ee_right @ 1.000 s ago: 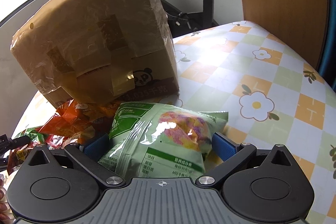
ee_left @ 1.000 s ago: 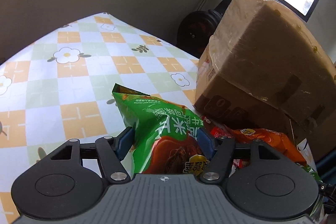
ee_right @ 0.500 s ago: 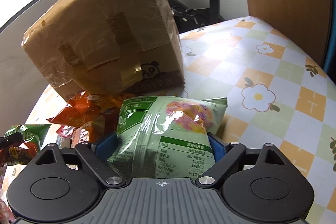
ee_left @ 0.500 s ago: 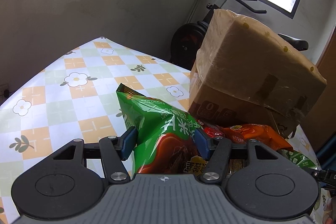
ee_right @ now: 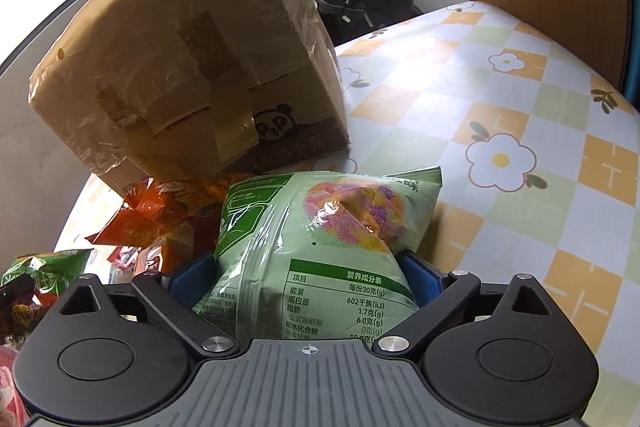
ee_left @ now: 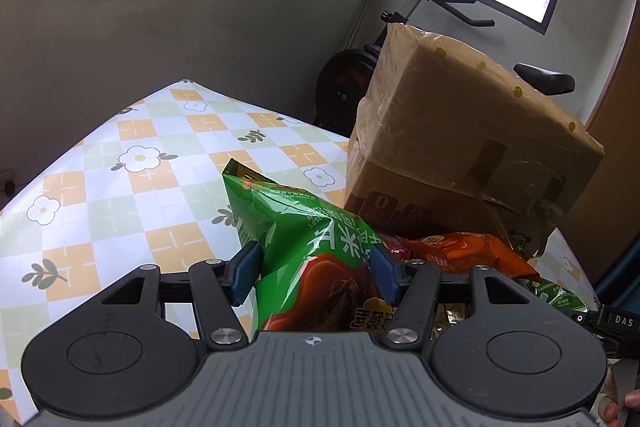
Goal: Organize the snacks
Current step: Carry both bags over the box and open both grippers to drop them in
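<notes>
- The left hand-held gripper is clamping a bright green snack bag between its blue pads, lifted above the bench.
- The right hand-held gripper is holding a pale green snack bag; its jaws are opening, though both pads are touching the bag's sides.
- A taped cardboard box is standing at twelve o'clock from both bags.
- Orange snack packets are lying at ten o'clock from the pale bag, touching the box's base.
</notes>
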Action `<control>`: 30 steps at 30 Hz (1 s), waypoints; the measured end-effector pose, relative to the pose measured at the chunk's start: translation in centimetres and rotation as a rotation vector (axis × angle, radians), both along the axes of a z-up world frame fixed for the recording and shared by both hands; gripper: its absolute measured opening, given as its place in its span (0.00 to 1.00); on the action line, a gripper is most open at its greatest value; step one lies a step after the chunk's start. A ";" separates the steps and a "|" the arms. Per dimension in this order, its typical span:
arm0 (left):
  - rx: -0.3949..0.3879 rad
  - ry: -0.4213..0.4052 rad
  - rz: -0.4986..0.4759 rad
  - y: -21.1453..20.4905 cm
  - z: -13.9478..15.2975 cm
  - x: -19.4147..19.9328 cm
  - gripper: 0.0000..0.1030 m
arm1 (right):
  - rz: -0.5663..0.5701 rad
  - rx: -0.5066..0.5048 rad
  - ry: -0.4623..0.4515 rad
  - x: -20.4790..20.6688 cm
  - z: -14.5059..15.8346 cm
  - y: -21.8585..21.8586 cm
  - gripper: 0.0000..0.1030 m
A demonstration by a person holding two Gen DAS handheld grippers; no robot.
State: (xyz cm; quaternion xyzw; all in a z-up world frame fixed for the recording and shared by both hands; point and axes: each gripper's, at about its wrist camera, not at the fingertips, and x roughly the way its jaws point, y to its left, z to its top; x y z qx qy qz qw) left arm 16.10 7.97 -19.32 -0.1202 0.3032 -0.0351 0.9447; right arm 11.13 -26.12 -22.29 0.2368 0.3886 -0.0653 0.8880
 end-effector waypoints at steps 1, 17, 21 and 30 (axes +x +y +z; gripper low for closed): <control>-0.002 -0.006 0.002 -0.1 0.1 -0.1 0.60 | 0.009 -0.005 -0.007 -0.2 0.2 0.0 0.87; 0.028 -0.080 0.038 -1.3 1.6 -1.5 0.60 | 0.019 -0.096 -0.078 -3.3 3.3 -3.1 0.74; 0.028 -0.104 0.025 -1.6 2.5 -1.7 0.60 | -0.016 -0.090 -0.136 -4.1 4.9 -4.4 0.74; 0.036 -0.211 -0.003 -1.6 6.6 -1.6 0.60 | -0.029 -0.108 -0.319 -3.9 10.3 -5.1 0.74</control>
